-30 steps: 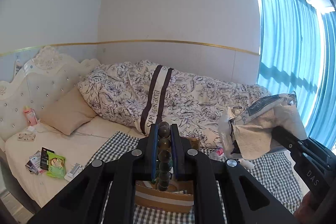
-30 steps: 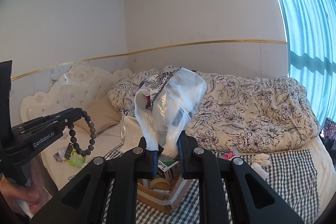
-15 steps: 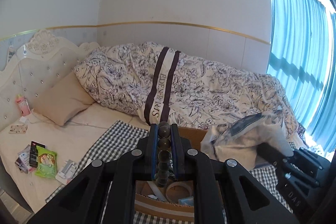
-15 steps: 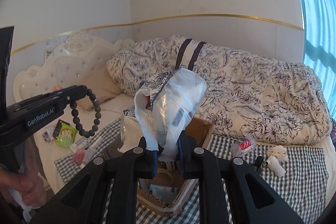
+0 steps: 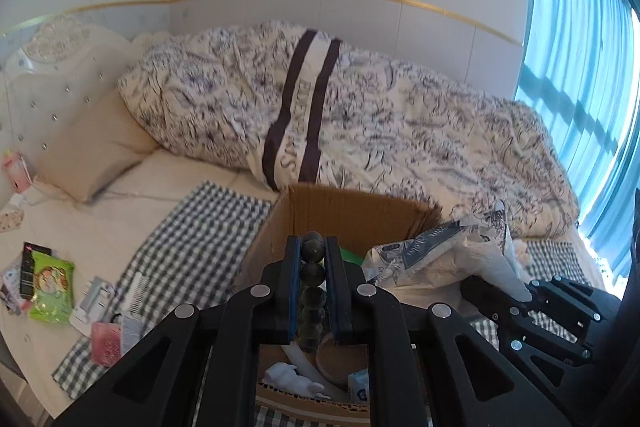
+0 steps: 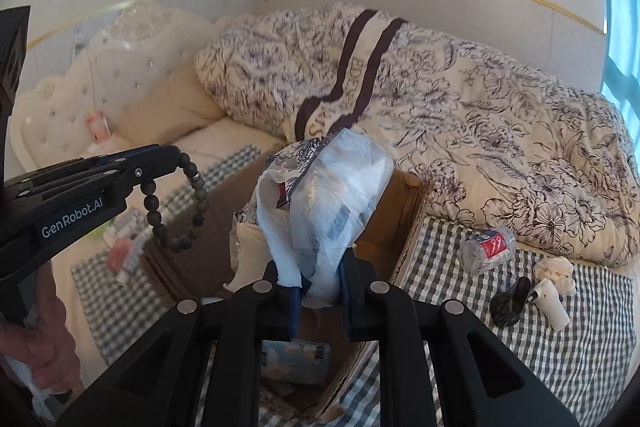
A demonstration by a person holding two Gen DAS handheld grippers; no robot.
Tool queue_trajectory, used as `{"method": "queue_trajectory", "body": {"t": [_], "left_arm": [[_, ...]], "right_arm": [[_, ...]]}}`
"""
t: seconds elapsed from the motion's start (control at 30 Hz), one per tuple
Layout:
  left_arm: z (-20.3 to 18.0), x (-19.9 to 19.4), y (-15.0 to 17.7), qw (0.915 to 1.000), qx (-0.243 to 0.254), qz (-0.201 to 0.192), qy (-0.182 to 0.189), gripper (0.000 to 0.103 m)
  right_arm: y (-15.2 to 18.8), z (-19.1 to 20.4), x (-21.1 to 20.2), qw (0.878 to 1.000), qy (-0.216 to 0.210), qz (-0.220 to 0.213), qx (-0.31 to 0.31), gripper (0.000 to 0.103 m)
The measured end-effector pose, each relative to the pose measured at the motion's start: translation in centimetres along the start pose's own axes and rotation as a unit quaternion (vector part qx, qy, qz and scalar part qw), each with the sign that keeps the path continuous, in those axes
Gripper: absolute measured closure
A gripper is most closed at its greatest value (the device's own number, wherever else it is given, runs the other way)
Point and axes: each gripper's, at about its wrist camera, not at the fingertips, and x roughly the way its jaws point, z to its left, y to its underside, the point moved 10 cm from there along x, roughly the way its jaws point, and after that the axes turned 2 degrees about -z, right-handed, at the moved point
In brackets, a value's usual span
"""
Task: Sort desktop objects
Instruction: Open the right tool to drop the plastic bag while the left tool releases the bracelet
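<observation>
Left claw (image 5: 313, 259): closed on bracelet (image 5: 312, 291), held over the open box (image 5: 352, 205). Right claw (image 6: 320, 291): clamped on bag (image 6: 336, 203), above the box too. Box contents largely hidden by both claws. Checked cloth (image 6: 560, 347) beside the box carries small items.

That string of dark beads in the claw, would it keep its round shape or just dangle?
Probably dangle: the bead bracelet hangs as a drooping loop from the left claw, pinched at its top. The round beads look smooth, so it may slip and roll if dropped into the cardboard box.
</observation>
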Motion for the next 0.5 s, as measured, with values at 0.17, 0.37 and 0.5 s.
{"method": "queue_trajectory", "body": {"t": [0.17, 0.37, 0.5], "left_arm": [[-0.2, 2.6, 1.5, 0.9997, 0.001, 0.024, 0.005, 0.092], [-0.3, 4.5, 3.1, 0.9988, 0.003, 0.048, 0.009, 0.092], [-0.4, 5.1, 3.6, 0.9984, 0.002, 0.056, 0.007, 0.090]], "right_arm": [[1.3, -0.4, 2.3, 1.000, -0.006, 0.018, 0.008, 0.087], [2.2, -0.7, 3.7, 1.000, -0.004, 0.024, 0.009, 0.073], [2.0, -1.1, 3.5, 1.000, 0.004, 0.015, 0.010, 0.043]]}}
